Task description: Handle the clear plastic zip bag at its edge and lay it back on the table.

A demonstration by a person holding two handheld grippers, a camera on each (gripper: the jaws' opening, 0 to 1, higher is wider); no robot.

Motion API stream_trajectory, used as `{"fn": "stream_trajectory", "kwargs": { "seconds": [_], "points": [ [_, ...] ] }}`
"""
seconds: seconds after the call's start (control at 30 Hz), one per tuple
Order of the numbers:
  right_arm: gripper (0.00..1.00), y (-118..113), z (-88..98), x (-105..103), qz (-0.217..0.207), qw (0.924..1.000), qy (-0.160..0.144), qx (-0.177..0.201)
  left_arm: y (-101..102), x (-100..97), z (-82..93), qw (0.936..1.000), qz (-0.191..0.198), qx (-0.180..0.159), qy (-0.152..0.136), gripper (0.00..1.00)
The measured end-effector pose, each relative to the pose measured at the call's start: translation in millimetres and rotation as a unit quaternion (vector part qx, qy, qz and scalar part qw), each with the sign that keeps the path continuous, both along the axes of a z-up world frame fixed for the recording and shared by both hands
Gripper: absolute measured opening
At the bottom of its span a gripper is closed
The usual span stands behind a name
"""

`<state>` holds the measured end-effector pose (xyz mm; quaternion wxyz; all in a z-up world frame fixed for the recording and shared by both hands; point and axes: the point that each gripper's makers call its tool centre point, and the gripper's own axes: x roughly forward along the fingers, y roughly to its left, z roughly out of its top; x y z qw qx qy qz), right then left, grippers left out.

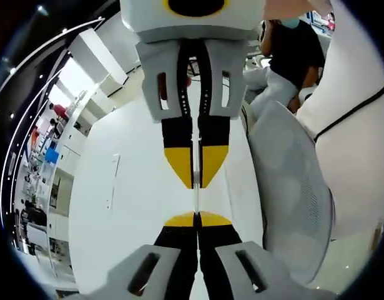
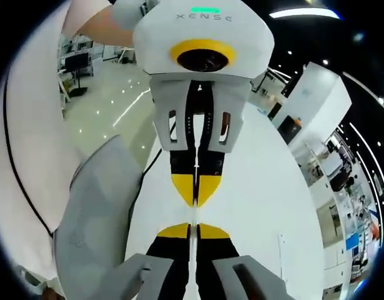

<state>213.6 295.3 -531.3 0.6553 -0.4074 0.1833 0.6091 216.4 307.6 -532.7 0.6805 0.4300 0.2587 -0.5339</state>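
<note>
In the left gripper view, own tongs point(image 1: 196, 220) rising from the bottom edge, yellow tips pressed together and clenched on the edge of the clear plastic zip bag point(image 1: 196, 195), seen edge-on as a thin pale strip. Facing them from the top, the other tongs point(image 1: 196, 181) pointing down, yellow-and-black tips likewise pinched shut on the same strip, tip to tip with the first pair and nearly touching. Bag thus stretched between the two pairs, held up off the white tabletop point(image 1: 135, 206) rather than lying on it, above the middle of the surface. Just past the tabletop's right edge, a grey mesh chair back point(image 1: 291, 194); beyond it a white sleeve point(image 1: 360, 144) with a dark seam. In the right gripper view, own tongs point(image 2: 193, 236) coming up from the bottom, tips closed flat on the bag's edge point(image 2: 193, 219), a narrow translucent sliver between the yellow pads. Opposite, the left pair point(image 2: 195, 195) hanging down from the top under its white housing, also gripping the sliver, both pairs aligned in one straight line. White tabletop point(image 2: 260, 206) below and to the right; grey chair back point(image 2: 98, 212) off its left edge, white sleeve point(image 2: 29, 125) further left.
</note>
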Motion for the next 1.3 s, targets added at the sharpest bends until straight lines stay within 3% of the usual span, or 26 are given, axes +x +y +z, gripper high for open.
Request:
{"fn": "stream_trajectory", "kwargs": {
  "seconds": [1.3],
  "points": [
    [0.00, -59.8, 1.6, 6.7, -0.051, 0.9985, 0.019, 0.004, 22.3, 6.4, 1.4, 0.9998, 0.013, -0.016, -0.003, 0.00]
  ]
}}
